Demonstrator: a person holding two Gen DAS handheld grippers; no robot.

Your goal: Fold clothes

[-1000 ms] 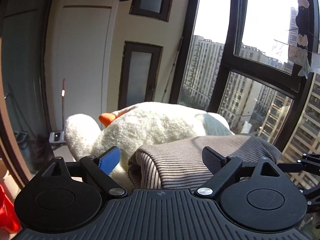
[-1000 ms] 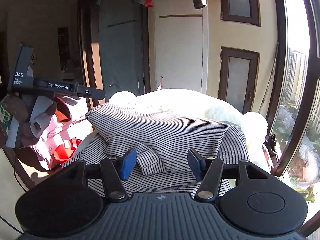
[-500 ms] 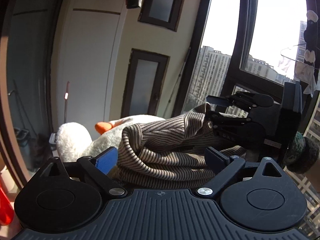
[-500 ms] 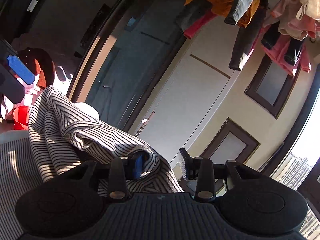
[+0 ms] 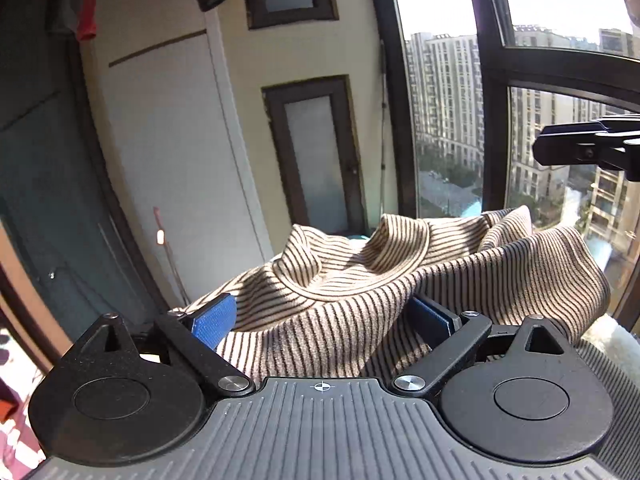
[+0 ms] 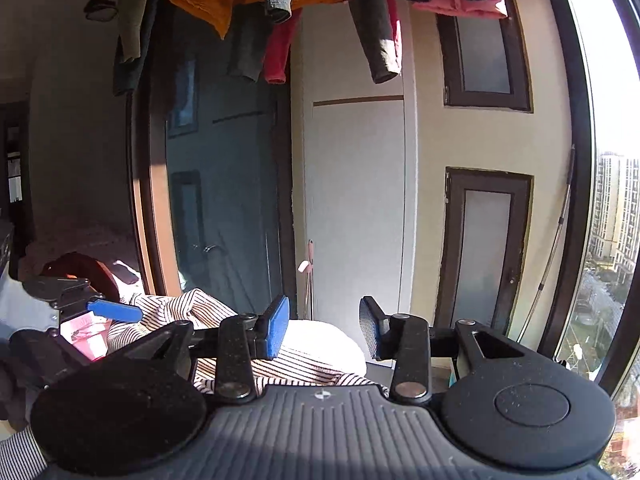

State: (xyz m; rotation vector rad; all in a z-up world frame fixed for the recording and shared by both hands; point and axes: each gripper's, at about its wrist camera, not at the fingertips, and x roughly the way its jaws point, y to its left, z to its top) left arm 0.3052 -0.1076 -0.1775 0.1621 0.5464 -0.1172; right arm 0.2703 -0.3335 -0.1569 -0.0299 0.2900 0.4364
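Through my left wrist view, my left gripper (image 5: 320,320) has its jaws spread wide, with the striped top (image 5: 400,276) bunched between and ahead of them. Whether the blue pads actually press the cloth I cannot tell; the gap looks too wide for a pinch. The top is a soft ribbed knit, tan with dark stripes, heaped in rounded folds with a collar-like band curving across the heap. Its long axis runs left to right across the jaws, spilling past the right-hand finger toward the window (image 5: 560,160).

Through my right wrist view, my right gripper (image 6: 322,330) stands open and holds nothing. The striped top lies below and to the left of it, crumpled over a white plush mound (image 6: 332,340). The left gripper sits at the top's far left edge, so I judge my left hand the nearer one for the next grasp.
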